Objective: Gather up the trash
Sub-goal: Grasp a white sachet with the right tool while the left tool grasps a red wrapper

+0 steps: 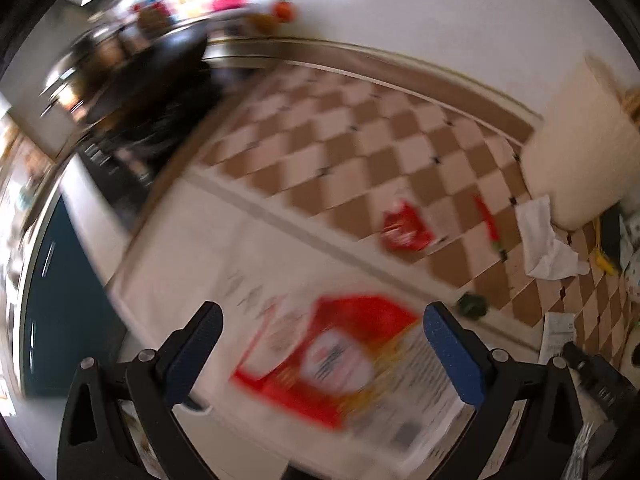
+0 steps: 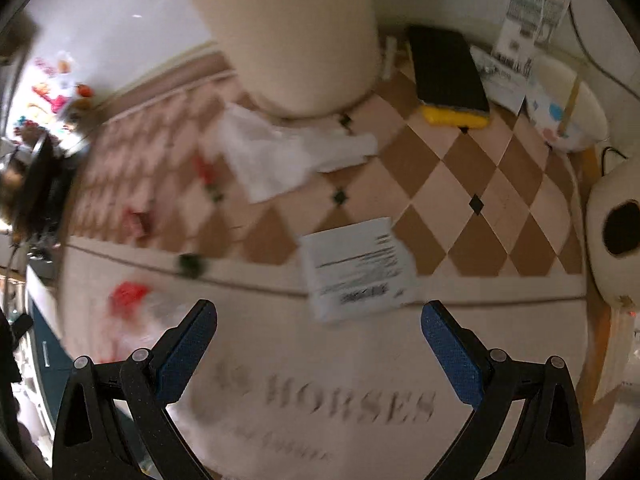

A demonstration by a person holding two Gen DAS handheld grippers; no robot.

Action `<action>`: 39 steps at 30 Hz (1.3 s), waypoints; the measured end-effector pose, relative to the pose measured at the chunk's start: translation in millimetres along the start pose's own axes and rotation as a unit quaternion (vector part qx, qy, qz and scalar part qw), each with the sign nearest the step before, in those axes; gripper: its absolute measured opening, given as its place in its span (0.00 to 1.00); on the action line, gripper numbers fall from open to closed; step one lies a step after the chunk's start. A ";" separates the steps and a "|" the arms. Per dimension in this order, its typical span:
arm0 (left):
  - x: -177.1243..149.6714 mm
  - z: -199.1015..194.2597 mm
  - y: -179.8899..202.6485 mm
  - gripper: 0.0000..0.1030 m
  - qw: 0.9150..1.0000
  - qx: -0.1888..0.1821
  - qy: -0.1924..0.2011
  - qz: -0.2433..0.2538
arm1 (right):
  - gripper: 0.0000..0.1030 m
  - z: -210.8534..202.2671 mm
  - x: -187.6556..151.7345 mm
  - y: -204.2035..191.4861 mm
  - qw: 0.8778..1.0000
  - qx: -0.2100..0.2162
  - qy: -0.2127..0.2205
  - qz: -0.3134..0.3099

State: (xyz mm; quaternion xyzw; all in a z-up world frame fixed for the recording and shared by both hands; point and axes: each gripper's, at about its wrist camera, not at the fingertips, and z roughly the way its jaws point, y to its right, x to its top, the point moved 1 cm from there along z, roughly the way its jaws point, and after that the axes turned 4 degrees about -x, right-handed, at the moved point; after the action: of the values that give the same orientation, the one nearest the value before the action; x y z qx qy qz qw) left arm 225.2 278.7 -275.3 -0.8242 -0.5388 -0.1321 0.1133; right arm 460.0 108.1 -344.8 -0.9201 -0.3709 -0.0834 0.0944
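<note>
Trash lies on a checkered countertop (image 1: 360, 152). A large red and white wrapper (image 1: 340, 360) lies flat between the fingers of my open left gripper (image 1: 322, 332), just below it. Farther off lie a small red packet (image 1: 404, 226), a thin red strip (image 1: 488, 220), a crumpled white tissue (image 1: 544, 240) and a small dark green scrap (image 1: 472, 305). My right gripper (image 2: 319, 326) is open and empty above a white printed receipt (image 2: 356, 268). The tissue (image 2: 288, 152) and green scrap (image 2: 191, 264) also show in the right wrist view.
A cream cylindrical container (image 2: 296, 36) stands at the back. A yellow sponge with a black top (image 2: 448, 76) lies beside it. A white bowl (image 2: 568, 108) and a round cream object with a dark hole (image 2: 616, 232) stand at the right. A dark pan (image 1: 152, 76) sits far left.
</note>
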 end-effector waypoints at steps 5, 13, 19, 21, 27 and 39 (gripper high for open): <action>32.7 60.0 44.5 0.85 0.999 -0.003 -0.026 0.047 | 0.98 52.2 10.6 9.3 1.000 -0.018 -0.020 -0.005; 55.6 112.2 51.4 0.37 0.997 -0.028 -0.062 0.029 | 0.92 68.3 12.3 -0.8 0.998 -0.046 -0.001 -0.035; 56.5 98.2 49.5 0.21 0.998 -0.022 -0.034 0.038 | 0.48 61.1 -1.4 -10.2 0.992 -0.082 0.047 -0.084; 53.8 87.6 49.2 0.20 0.999 -0.011 -0.020 0.046 | 0.37 59.4 -2.7 -11.4 0.991 -0.078 0.051 -0.091; 40.3 34.5 36.3 0.20 0.999 -0.024 0.024 0.030 | 0.17 42.3 3.1 14.5 0.999 -0.005 0.036 -0.023; -22.4 -71.1 -78.8 0.20 0.992 -0.064 0.089 -0.056 | 0.16 -45.5 1.0 -27.8 0.993 0.086 0.076 -0.040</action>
State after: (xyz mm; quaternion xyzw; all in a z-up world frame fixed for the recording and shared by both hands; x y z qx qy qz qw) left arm 137.5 267.1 -212.6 -0.7830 -0.5627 -0.2453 0.1007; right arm 437.4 117.8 -297.4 -0.8841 -0.4045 -0.1248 0.1980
